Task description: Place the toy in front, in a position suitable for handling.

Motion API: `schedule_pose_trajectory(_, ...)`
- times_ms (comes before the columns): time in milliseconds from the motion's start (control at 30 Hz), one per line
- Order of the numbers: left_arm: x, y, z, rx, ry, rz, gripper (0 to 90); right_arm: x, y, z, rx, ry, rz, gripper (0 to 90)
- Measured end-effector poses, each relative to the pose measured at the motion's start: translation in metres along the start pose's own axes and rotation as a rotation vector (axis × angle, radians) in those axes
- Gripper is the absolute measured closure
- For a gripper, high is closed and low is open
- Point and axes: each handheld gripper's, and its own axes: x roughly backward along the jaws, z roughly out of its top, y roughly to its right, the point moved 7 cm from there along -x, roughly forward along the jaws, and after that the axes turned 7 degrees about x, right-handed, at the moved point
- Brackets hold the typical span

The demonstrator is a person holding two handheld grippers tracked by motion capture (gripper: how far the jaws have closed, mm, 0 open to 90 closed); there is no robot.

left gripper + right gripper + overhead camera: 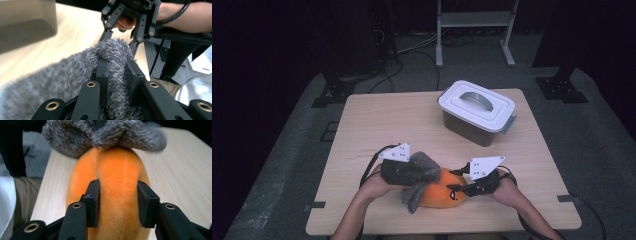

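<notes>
An orange plush (439,196) with a grey fur trim (419,170) lies near the table's front edge, between my two grippers. My left gripper (116,75) is shut on a fold of the grey fur (115,55), pinched tight between its pads. From the other side, my right gripper (117,200) reaches onto the orange body (115,170), whose pile fills the gap between the pads, and both pads press on it. In the high view the left gripper (422,174) sits at the plush's left and the right gripper (455,191) at its right. The left gripper view shows the right gripper (120,41) just beyond the fur.
A grey box with a white handled lid (477,106) stands at the back right of the wooden table (382,120). Bare tabletop lies to the left and behind the plush. A metal rack's legs (439,45) and cables are on the floor beyond.
</notes>
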Motion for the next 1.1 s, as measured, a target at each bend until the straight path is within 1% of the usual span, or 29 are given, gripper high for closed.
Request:
schedule_pose_trajectory(33, 0.002, 0.000, 0.003, -0.005, 0.000, 0.007, 74.7, 0.000, 0.001, 0.001, 0.007, 0.003, 0.001, 58.6)
schedule_pose_trajectory(67, 0.003, 0.000, 0.004, -0.010, -0.008, 0.011, 74.6, 0.000, 0.001, 0.002, 0.025, -0.003, 0.004, 58.6)
schedule_pose_trajectory(100, 0.002, -0.001, 0.003, -0.010, -0.015, 0.016, 74.5, 0.000, 0.001, 0.002, 0.028, -0.001, 0.011, 58.4)
schedule_pose_trajectory(167, -0.002, -0.004, -0.002, -0.003, -0.042, 0.022, 74.5, -0.002, 0.001, -0.001, 0.013, 0.011, 0.020, 55.4)
schedule_pose_trajectory(200, -0.007, -0.005, -0.009, 0.004, -0.062, 0.014, 74.6, -0.002, 0.001, -0.003, -0.002, 0.017, 0.018, 50.8)
schedule_pose_trajectory(267, -0.014, -0.003, -0.016, 0.027, -0.056, -0.003, 74.7, -0.002, 0.003, -0.007, -0.110, 0.032, 0.027, 37.0)
schedule_pose_trajectory(300, -0.016, -0.001, -0.018, 0.034, -0.048, -0.022, 74.8, -0.002, 0.004, -0.008, -0.145, 0.036, 0.033, 30.6)
schedule_pose_trajectory(333, -0.018, 0.001, -0.019, 0.034, -0.045, -0.033, 75.1, -0.002, 0.005, -0.007, -0.195, 0.043, 0.035, 24.8)
schedule_pose_trajectory(367, -0.018, 0.003, -0.018, 0.033, -0.042, -0.041, 75.2, -0.002, 0.006, -0.006, -0.226, 0.046, 0.031, 19.7)
schedule_pose_trajectory(400, -0.019, 0.005, -0.018, 0.030, -0.044, -0.048, 75.2, -0.003, 0.006, -0.004, -0.242, 0.043, 0.026, 17.4)
schedule_pose_trajectory(467, -0.019, 0.010, -0.017, 0.023, -0.052, -0.066, 75.1, -0.006, 0.003, -0.004, -0.233, 0.034, 0.028, 18.0)
schedule_pose_trajectory(533, -0.018, 0.010, -0.017, 0.008, -0.069, -0.049, 75.1, -0.015, -0.001, -0.012, -0.238, 0.003, 0.031, 20.9)
schedule_pose_trajectory(600, -0.012, 0.007, -0.018, 0.016, -0.054, -0.040, 75.5, -0.015, -0.002, -0.017, -0.230, 0.024, 0.023, 29.6)
schedule_pose_trajectory(633, -0.009, 0.005, -0.019, 0.018, -0.050, -0.032, 75.7, -0.014, -0.003, -0.018, -0.217, 0.023, 0.022, 31.9)
schedule_pose_trajectory(667, -0.005, 0.002, -0.020, 0.024, -0.045, -0.019, 75.8, -0.012, -0.003, -0.019, -0.214, 0.018, 0.020, 33.0)
schedule_pose_trajectory(733, 0.006, -0.006, -0.025, 0.054, -0.019, 0.002, 75.7, -0.010, -0.003, -0.020, -0.211, 0.013, 0.018, 33.2)
schedule_pose_trajectory(800, 0.011, -0.012, -0.031, 0.080, -0.011, 0.022, 75.6, -0.010, -0.004, -0.021, -0.205, 0.024, 0.018, 33.1)
schedule_pose_trajectory(867, 0.010, -0.011, -0.035, 0.093, 0.012, -0.007, 75.6, -0.010, -0.005, -0.020, -0.194, 0.029, 0.018, 33.1)
schedule_pose_trajectory(967, 0.004, -0.006, -0.032, 0.087, 0.035, -0.042, 75.6, -0.013, -0.007, -0.016, -0.168, 0.013, 0.016, 33.2)
schedule_pose_trajectory(1033, 0.000, 0.001, -0.024, 0.067, 0.045, -0.063, 75.6, -0.014, -0.009, -0.014, -0.157, 0.003, 0.011, 33.2)
schedule_pose_trajectory(1100, -0.005, 0.009, -0.015, 0.033, 0.045, -0.087, 75.6, -0.016, -0.010, -0.012, -0.150, -0.002, 0.006, 33.2)
